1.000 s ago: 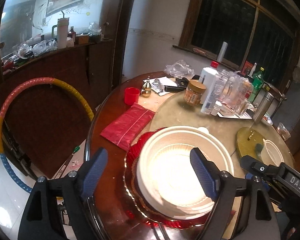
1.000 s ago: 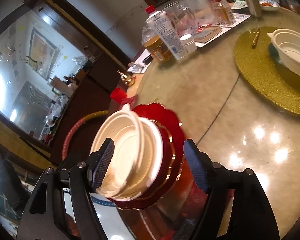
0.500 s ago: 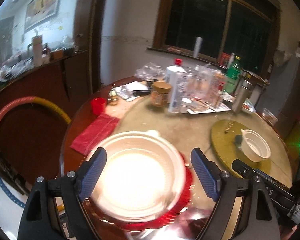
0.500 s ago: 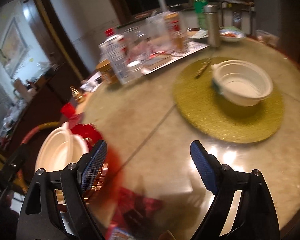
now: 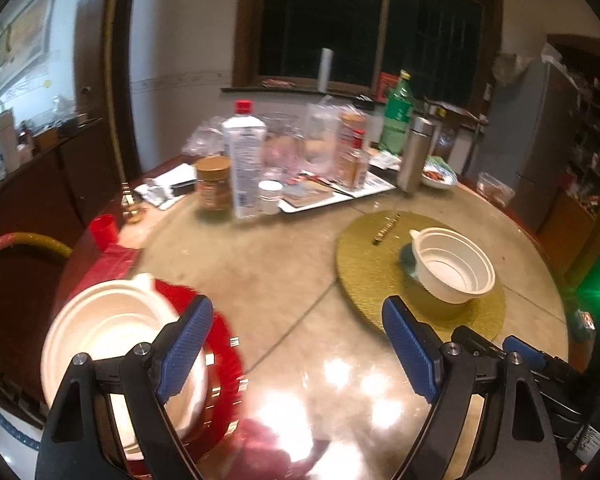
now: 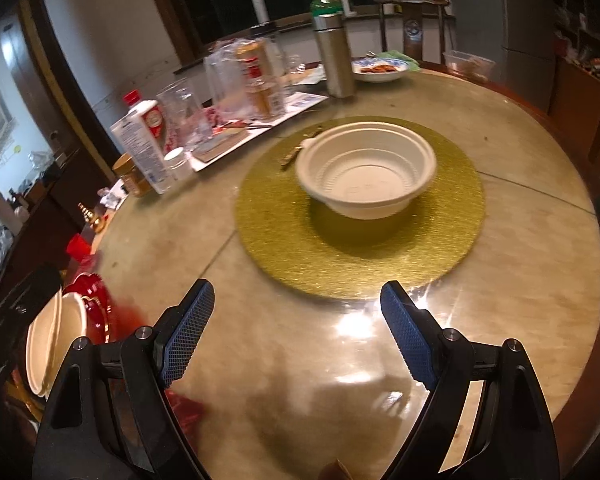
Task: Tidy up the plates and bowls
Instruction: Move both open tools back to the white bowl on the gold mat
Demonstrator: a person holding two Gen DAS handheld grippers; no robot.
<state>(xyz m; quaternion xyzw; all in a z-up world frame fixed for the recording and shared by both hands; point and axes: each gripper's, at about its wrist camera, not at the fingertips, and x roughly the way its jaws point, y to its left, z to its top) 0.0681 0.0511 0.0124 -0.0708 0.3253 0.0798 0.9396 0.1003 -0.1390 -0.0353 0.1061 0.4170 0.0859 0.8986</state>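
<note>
Since the earlier frame, I have swung both views rightward. Left wrist view: the left gripper [image 5: 296, 344] is spread wide, empty; the stacked white bowls [image 5: 116, 344] on the red plate [image 5: 224, 352] sit at lower left. Right wrist view: the right gripper [image 6: 296, 330] is spread wide, empty, facing the single white bowl [image 6: 366, 168], which rests on the gold mat [image 6: 284, 224].

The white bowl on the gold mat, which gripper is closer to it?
Right. The right gripper faces the white bowl head-on, open. The left gripper sits farther off, beside the stacked bowls.
</note>
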